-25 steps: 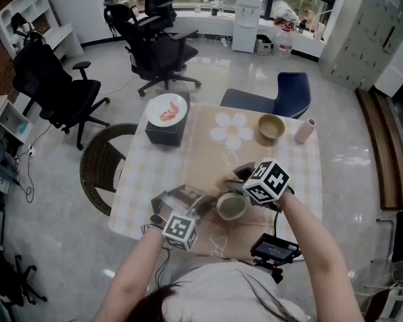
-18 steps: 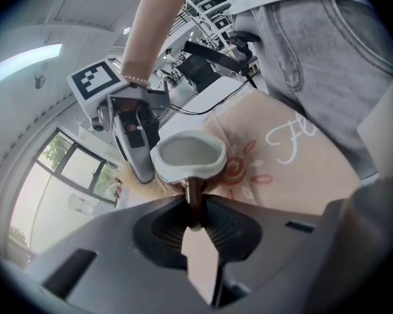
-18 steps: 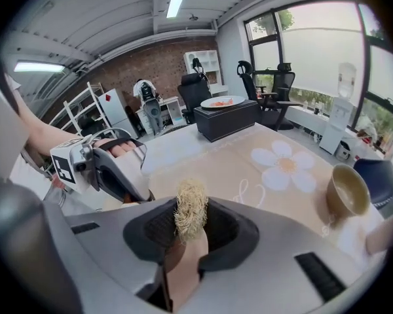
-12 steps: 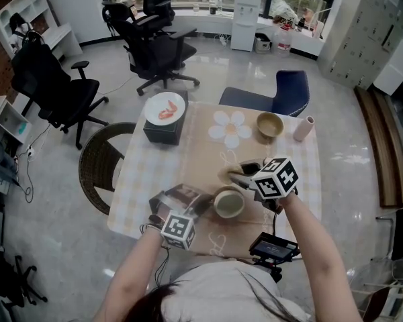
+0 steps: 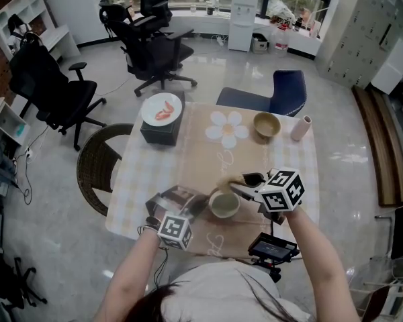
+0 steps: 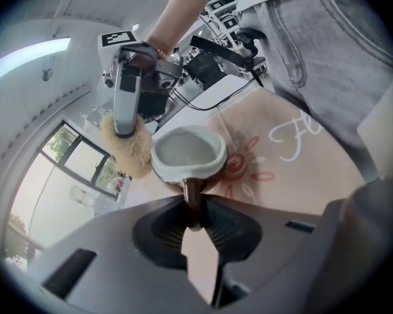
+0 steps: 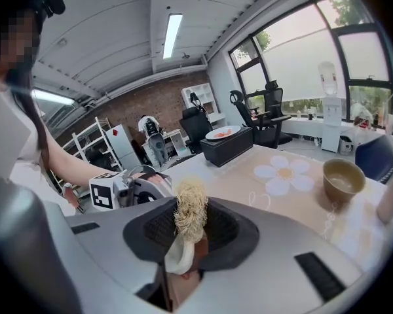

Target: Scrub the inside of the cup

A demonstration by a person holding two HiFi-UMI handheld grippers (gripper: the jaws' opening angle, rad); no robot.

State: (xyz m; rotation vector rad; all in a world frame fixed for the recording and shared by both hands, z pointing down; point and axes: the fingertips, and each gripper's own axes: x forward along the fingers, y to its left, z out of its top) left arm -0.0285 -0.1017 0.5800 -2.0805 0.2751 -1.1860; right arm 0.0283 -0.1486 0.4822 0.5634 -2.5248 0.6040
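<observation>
Cup (image 5: 224,204) clamped by handle (image 6: 192,200) in left tool (image 6: 195,222); right tool (image 7: 182,260) clamped on scrubber (image 7: 190,216); cloth script (image 6: 295,139) illegible.

The cup (image 6: 187,154) handle's end hides between left fingers (image 6: 158,229).

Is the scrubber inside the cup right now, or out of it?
Out: the scrubber hangs beside the cup, whose inside shows bare.

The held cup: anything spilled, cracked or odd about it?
Nothing stands out. The brown cup with pale green inside looks whole, its handle clamped in the left gripper; the right gripper's straw-coloured scrubber is beside its rim.
</observation>
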